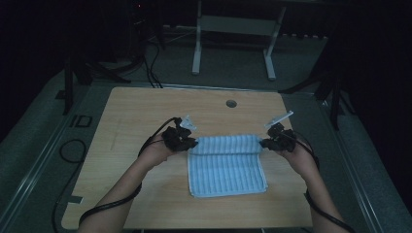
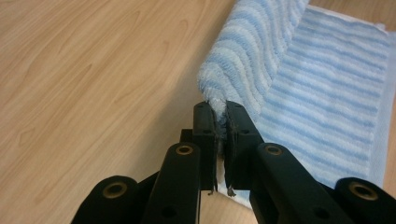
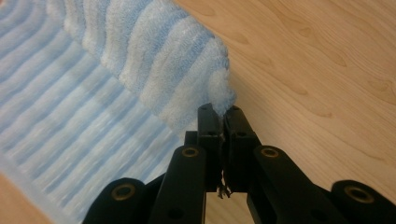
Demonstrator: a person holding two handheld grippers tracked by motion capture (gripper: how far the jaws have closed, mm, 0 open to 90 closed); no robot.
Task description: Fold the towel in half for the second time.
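Two tools, left tool (image 1: 193, 143), right tool (image 1: 263, 143), clamping towel (image 1: 227, 167)

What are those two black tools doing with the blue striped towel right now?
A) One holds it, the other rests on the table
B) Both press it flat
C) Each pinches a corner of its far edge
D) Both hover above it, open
C: the left gripper and the right gripper each have their jaws shut on a lifted corner of the towel.

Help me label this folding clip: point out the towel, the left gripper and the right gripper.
towel (image 1: 228, 170): high view, middle of the flat striped layer.
left gripper (image 2: 220, 122): left gripper view, between its fingertips, pinching a towel corner.
right gripper (image 3: 224, 122): right gripper view, between its fingertips, pinching the other corner.
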